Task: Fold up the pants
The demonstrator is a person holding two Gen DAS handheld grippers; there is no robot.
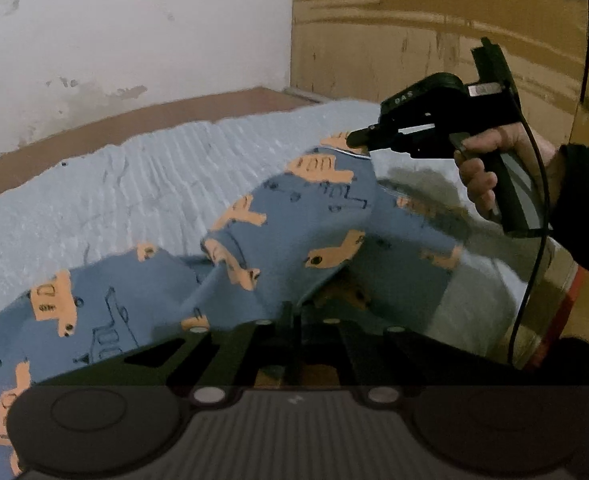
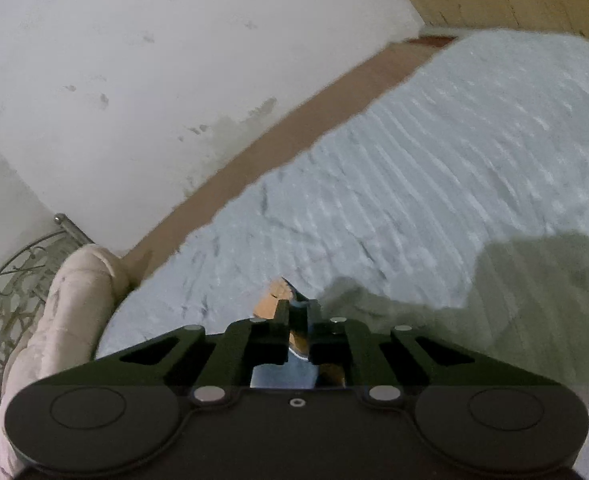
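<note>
The pants (image 1: pixel 294 236) are blue with orange truck prints and lie partly lifted over a pale blue mattress (image 1: pixel 142 184). My left gripper (image 1: pixel 290 312) is shut on a fold of the pants close to the camera. My right gripper (image 1: pixel 354 138) shows in the left wrist view, held in a hand, shut on a raised edge of the pants. In the right wrist view my right gripper (image 2: pixel 296 312) pinches a strip of the pants (image 2: pixel 278 296) between its fingers above the mattress (image 2: pixel 434 168).
A white wall (image 1: pixel 134 32) and brown bed frame (image 1: pixel 134 120) run behind the mattress. A cardboard box (image 1: pixel 414 20) stands at the back right. A pink pillow (image 2: pixel 62 300) and metal headboard (image 2: pixel 10 280) lie at the left.
</note>
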